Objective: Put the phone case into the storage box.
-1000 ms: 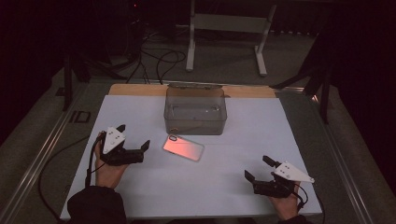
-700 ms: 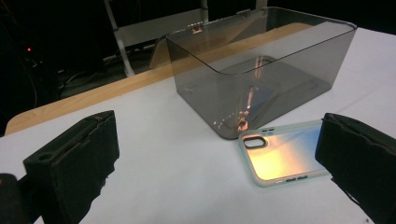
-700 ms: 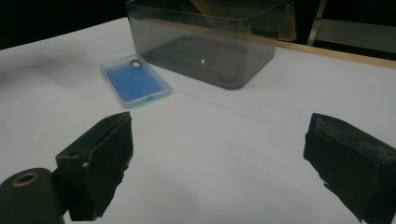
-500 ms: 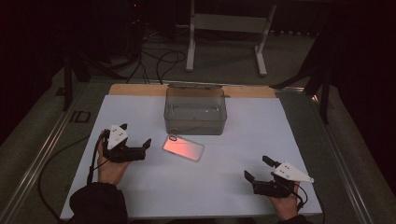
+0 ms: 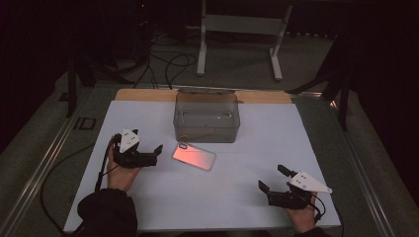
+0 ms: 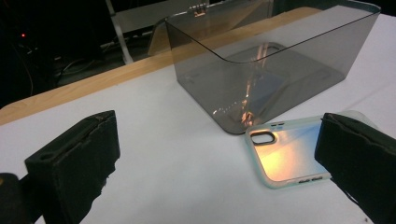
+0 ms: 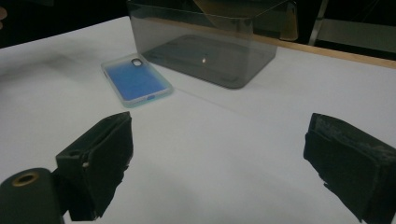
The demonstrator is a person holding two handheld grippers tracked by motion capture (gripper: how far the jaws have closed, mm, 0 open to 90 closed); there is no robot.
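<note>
Both pairs of fingers stand spread wide with nothing between them: the left gripper [image 5: 150, 154] has its jaws parted just beside the phone case, and the right gripper [image 5: 271, 180] has its jaws parted over bare white table [image 5: 247, 197] near the front edge, well apart from everything else.

Counting: two grippers, each held in one hand; one phone case [image 5: 193, 156]; one smoky transparent box [image 5: 206, 118]; one white table sheet with a wooden strip [image 5: 143, 95] along its far edge.

One phone case lies flat on the sheet, near the front wall of the box and not touching it in the high view. It is a clear, pale-rimmed case with a rounded camera cut-out at one corner. Its glossy face reflects orange-pink in the high view and the left gripper view [image 6: 285, 156], and blue in the right gripper view [image 7: 136, 79].

In the left gripper view the right-hand jaw covers the case's far corner, so the full outline is cut off. The box [image 6: 271, 60] has a hinged lid standing open at the back; its inside is dim, and reflections make the bottom hard to read. Beyond the table the room is dark, with only cables [image 5: 168, 64] and a white stand [image 5: 237, 29] faintly visible
</note>
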